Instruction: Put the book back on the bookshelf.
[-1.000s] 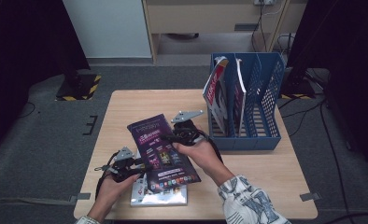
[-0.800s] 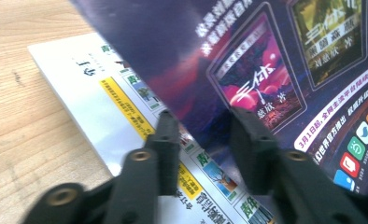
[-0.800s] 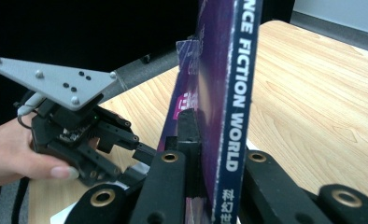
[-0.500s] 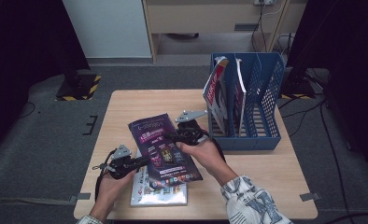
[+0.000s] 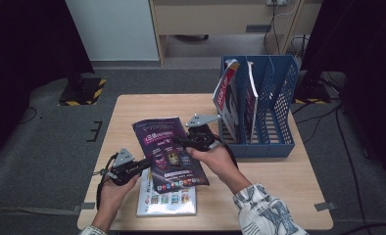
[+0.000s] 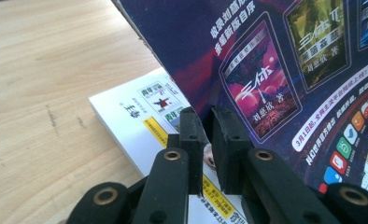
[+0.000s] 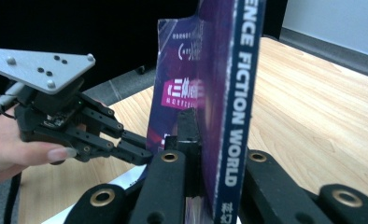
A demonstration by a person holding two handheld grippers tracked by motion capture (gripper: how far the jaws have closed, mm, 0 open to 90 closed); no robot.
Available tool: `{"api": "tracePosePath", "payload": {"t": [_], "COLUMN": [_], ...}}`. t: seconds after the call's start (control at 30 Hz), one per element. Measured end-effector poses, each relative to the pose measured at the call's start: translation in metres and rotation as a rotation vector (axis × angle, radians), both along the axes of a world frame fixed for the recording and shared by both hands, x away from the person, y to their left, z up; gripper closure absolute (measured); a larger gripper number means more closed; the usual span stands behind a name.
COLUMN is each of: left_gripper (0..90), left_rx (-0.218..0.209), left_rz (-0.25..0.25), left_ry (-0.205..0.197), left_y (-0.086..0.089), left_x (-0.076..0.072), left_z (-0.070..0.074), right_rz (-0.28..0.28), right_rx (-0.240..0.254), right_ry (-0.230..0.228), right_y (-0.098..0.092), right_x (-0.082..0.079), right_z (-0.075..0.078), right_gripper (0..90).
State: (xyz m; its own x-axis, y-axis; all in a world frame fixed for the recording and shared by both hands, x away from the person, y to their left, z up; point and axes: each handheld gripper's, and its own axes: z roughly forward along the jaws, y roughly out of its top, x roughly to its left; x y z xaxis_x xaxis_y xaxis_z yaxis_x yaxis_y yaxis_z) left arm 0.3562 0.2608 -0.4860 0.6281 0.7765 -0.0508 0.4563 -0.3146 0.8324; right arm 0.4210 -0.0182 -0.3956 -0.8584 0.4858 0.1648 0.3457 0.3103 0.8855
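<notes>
A purple magazine [image 5: 170, 151] hangs tilted above the table, held at two edges. My left gripper [image 5: 147, 163] has just been closing its jaws, and they now pinch the magazine's left edge [image 6: 275, 70]; in the left gripper view the pads [image 6: 191, 130] press on the cover. My right gripper [image 5: 180, 142] is shut on the spine side, where the lettering "FICTION WORLD" [image 7: 238, 93] runs between its jaws. A white magazine [image 5: 167, 199] lies flat on the table under the purple one.
A blue file rack [image 5: 281, 112] stands at the table's right, with two magazines [image 5: 229, 100] upright in its left slots. The wooden table [image 5: 132, 107] shows bare wood at back left. Dark floor surrounds it.
The left gripper's jaws have closed onto the purple magazine's left edge. Both hands and the magazine have barely shifted.
</notes>
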Motion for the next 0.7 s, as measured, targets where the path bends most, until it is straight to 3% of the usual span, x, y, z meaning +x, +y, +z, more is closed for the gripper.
{"api": "tracePosePath", "payload": {"t": [0.23, 0.27, 0.37, 0.7], "left_gripper": [82.8, 82.9, 82.9, 83.0], "left_rx": [0.029, 0.036, 0.036, 0.039], "left_rz": [0.01, 0.01, 0.01, 0.008], "left_ry": [-0.023, -0.026, -0.027, -0.031], "left_y": [0.0004, 0.0002, -0.0002, -0.0001], "left_x": [-0.0012, -0.0016, -0.0015, -0.0021], "left_z": [0.0039, 0.0041, 0.0041, 0.0042], "right_rz": [0.006, 0.012, 0.019, 0.047], "right_rx": [-0.017, -0.044, -0.059, -0.075], "right_ry": [-0.025, -0.041, -0.05, -0.048], "right_y": [-0.0003, -0.0001, -0.0001, 0.0014], "right_x": [-0.001, -0.0014, -0.0017, -0.0008], "right_z": [-0.0003, -0.0014, -0.0023, -0.0064], "right_gripper": [83.8, 83.2, 82.6, 77.5]}}
